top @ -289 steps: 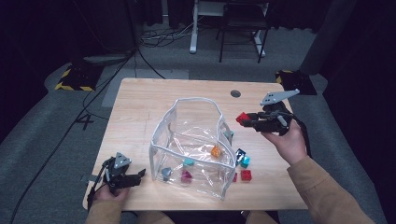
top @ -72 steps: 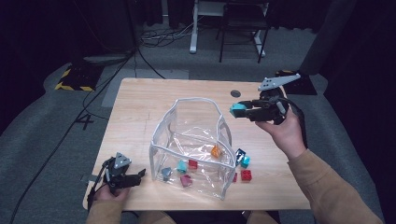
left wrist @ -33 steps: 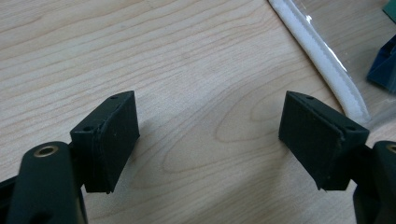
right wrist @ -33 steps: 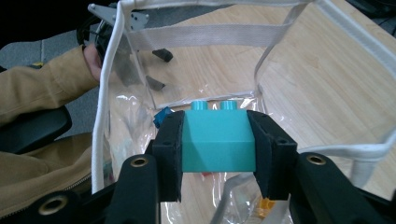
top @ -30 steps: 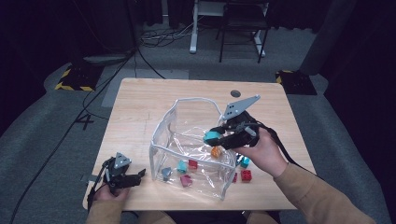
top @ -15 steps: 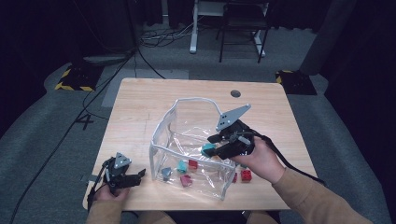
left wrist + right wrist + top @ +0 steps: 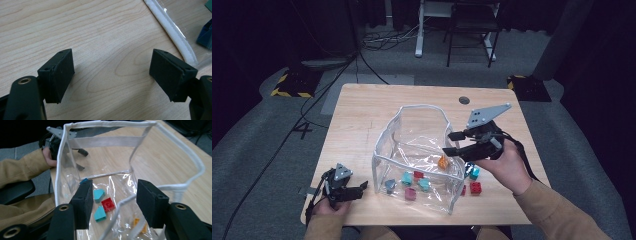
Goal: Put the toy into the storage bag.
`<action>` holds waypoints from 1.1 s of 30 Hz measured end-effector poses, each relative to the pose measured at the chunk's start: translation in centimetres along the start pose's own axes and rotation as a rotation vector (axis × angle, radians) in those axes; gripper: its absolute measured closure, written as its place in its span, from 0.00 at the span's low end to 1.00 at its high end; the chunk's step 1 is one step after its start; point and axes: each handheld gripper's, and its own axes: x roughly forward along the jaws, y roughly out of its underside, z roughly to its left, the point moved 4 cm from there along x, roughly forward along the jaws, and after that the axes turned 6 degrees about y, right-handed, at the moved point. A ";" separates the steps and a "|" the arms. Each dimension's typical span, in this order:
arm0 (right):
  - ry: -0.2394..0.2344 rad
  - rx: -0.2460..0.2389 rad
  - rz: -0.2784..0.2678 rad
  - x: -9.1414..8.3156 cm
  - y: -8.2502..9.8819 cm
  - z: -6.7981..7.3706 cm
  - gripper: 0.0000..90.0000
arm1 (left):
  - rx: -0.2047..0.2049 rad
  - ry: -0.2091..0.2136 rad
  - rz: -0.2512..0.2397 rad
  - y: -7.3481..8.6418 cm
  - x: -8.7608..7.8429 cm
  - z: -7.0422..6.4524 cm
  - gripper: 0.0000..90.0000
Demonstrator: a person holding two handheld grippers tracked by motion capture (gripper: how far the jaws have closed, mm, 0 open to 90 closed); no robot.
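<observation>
Already several small coloured plastic blocks (image 7: 414, 181) are bagged in the clear zip pouch (image 7: 422, 107), two more left outside (image 7: 473, 180), right gripper (image 7: 451, 143) emptied with jaws just opened.

Clear bag (image 7: 422, 145), white trim; teal (image 7: 407, 178), red (image 7: 475, 187), orange (image 7: 442, 162) blocks; pale wood table (image 7: 377, 110).

High view: above near edge, facing twelve o'clock and down, far. Left gripper view: close over table (image 7: 100, 30), bag (image 7: 172, 27) at two o'clock. Right gripper view: close, into bag (image 7: 105, 141); shared bag (image 7: 419, 150).
</observation>
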 end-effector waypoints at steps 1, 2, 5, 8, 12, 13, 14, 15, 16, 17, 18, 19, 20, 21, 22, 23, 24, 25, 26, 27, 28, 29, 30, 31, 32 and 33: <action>0.010 0.007 -0.002 -0.4 0.1 -0.2 0.53 | 0.000 0.000 0.000 0.0 0.0 0.0 0.23; 0.020 0.008 -0.010 -0.7 0.2 -0.4 0.53 | 0.000 0.000 0.000 0.0 0.0 0.0 0.23; 0.043 0.019 -0.026 -1.8 0.6 -0.9 0.53 | 0.000 0.000 0.000 0.0 0.0 0.0 0.23; 0.070 0.034 -0.029 -2.7 1.3 -1.5 0.53 | -0.001 0.000 -0.001 0.0 0.0 0.0 0.23; 0.113 0.063 -0.004 -3.3 3.0 -2.5 0.53 | 0.000 0.000 0.000 0.0 0.0 0.0 0.23; 0.121 0.065 0.002 -3.4 3.4 -2.8 0.53 | -0.001 0.000 -0.001 0.0 0.0 0.0 0.23; 0.134 0.076 0.012 -3.4 3.9 -3.1 0.52 | 0.000 0.000 0.000 0.0 0.0 0.0 0.23; 0.142 0.084 0.018 -3.4 4.4 -3.4 0.52 | 0.000 0.000 0.000 0.0 0.0 0.0 0.23; 0.143 0.095 0.025 -3.4 4.8 -3.6 0.51 | 0.000 0.000 0.000 0.0 0.0 0.0 0.23; 0.143 0.105 0.032 -3.3 5.2 -3.8 0.50 | 0.000 0.000 0.000 0.0 0.0 0.0 0.23; 0.143 0.115 0.041 -3.2 5.6 -4.0 0.49 | -0.001 0.000 0.000 0.0 0.0 0.0 0.23; 0.148 0.124 0.055 -2.9 6.2 -4.2 0.48 | 0.000 0.000 0.001 0.0 0.0 0.0 0.23; 0.154 0.124 0.064 -2.7 6.6 -4.3 0.47 | 0.000 0.000 0.000 0.0 0.0 0.0 0.23; 0.159 0.126 0.071 -2.5 6.9 -4.4 0.47 | 0.000 0.000 0.001 0.0 0.0 0.0 0.23; 0.159 0.132 0.086 -2.0 7.6 -4.4 0.46 | 0.000 0.000 0.000 0.0 0.0 0.0 0.23; 0.157 0.137 0.091 -1.8 8.0 -4.5 0.46 | -0.001 0.000 0.000 0.0 0.0 0.0 0.23; 0.155 0.144 0.099 -1.5 8.3 -4.5 0.46 | 0.000 0.000 0.001 0.0 0.0 0.0 0.23; 0.156 0.149 0.110 -1.2 8.8 -4.6 0.46 | 0.000 0.000 0.000 0.0 0.0 0.0 0.23; 0.158 0.155 0.120 -0.7 9.3 -4.7 0.45 | 0.001 0.000 0.001 0.0 0.0 0.0 0.23; 0.161 0.161 0.130 -0.4 9.8 -4.8 0.45 | 0.001 0.000 0.001 0.0 0.0 0.0 0.23; 0.163 0.166 0.136 -0.1 10.2 -4.9 0.45 | 0.000 0.000 0.000 0.0 0.0 0.0 0.23; 0.166 0.175 0.146 0.1 10.6 -5.0 0.45 | 0.000 0.000 0.000 0.0 0.0 0.0 0.23; 0.169 0.178 0.156 0.4 11.0 -5.1 0.45 | 0.000 0.000 0.000 0.0 0.0 0.0 0.23; 0.170 0.183 0.161 0.6 11.3 -5.2 0.45 | 0.000 0.000 0.000 0.0 0.0 0.0 0.23; 0.172 0.186 0.173 1.0 11.8 -5.3 0.45 | 0.000 0.000 0.001 0.0 0.0 0.0 0.23; 0.177 0.186 0.184 1.2 12.0 -5.4 0.45 | 0.000 0.000 0.000 0.0 0.0 0.0 0.23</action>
